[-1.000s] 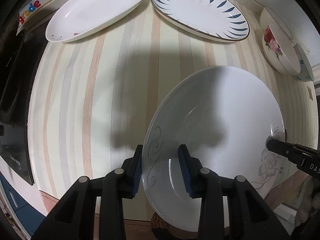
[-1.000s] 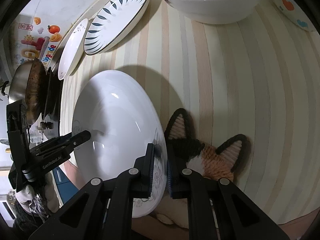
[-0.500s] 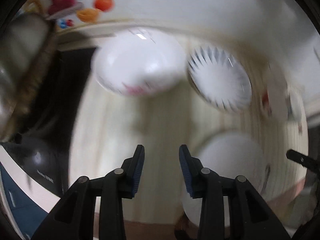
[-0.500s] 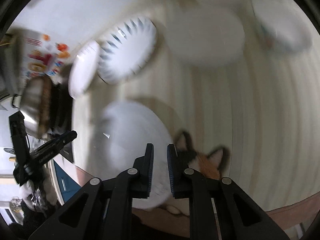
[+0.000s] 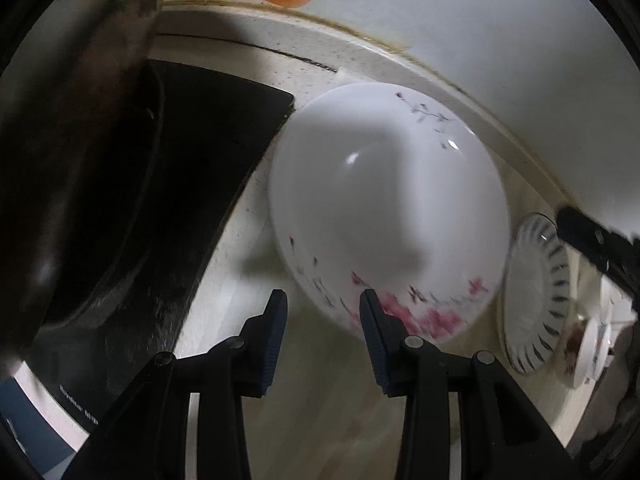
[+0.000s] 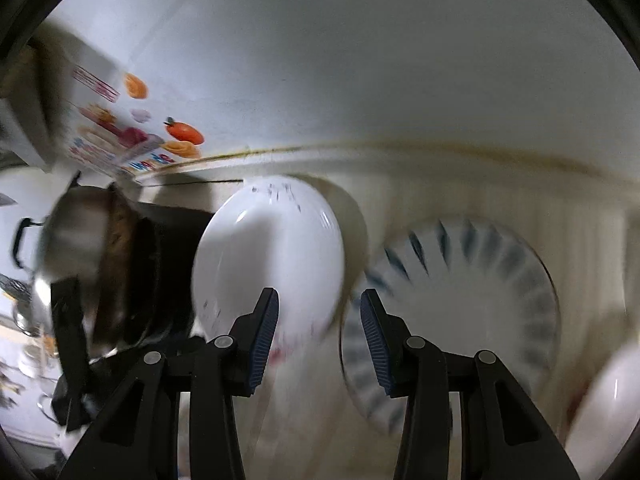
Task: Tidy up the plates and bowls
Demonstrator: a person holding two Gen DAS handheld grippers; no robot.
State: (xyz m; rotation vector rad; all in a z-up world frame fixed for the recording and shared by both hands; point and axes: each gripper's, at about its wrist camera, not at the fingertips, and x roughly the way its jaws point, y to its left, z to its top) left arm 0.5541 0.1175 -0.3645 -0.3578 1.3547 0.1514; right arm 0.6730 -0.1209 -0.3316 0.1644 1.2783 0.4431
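**Left wrist and right wrist views: both tongs empty above the back of the counter**

Left wrist view is the sharper of the two, yet its left third is filled by a dark, blurred pan [image 5: 76, 184] cut off by the frame edge, so its contents cannot be made out. The right wrist view is smeared throughout — patterns on the dishes read only as streaks.

The left gripper [image 5: 323, 338] has its jaws partly apart with nothing between them; the near rim of the white oval plate [image 5: 384, 208] lies just beyond its right pad. This plate, with pink blossoms and grey twigs, lies empty on the pale counter [image 5: 240, 240] beside the black cooktop [image 5: 208, 128] and close to the back wall. To its right the blue-leaf plate [image 5: 536, 296] shows only as a squeezed sliver, empty as far as can be told. Past it, a floral bowl [image 5: 584, 344] is half cut off and its inside is hidden. A black finger of the other tool crosses the upper right.

The right gripper [image 6: 319, 338] has its jaws opening, and nothing sits between the pads. It hangs over the gap between the two plates, with the oval plate to the left and the blue-leaf plate to the right. A white dish [image 6: 608, 400] at the lower right corner is too blurred to name.

Counted: two plates, one bowl clearly seen, one unclear dish, one pan, two grippers.
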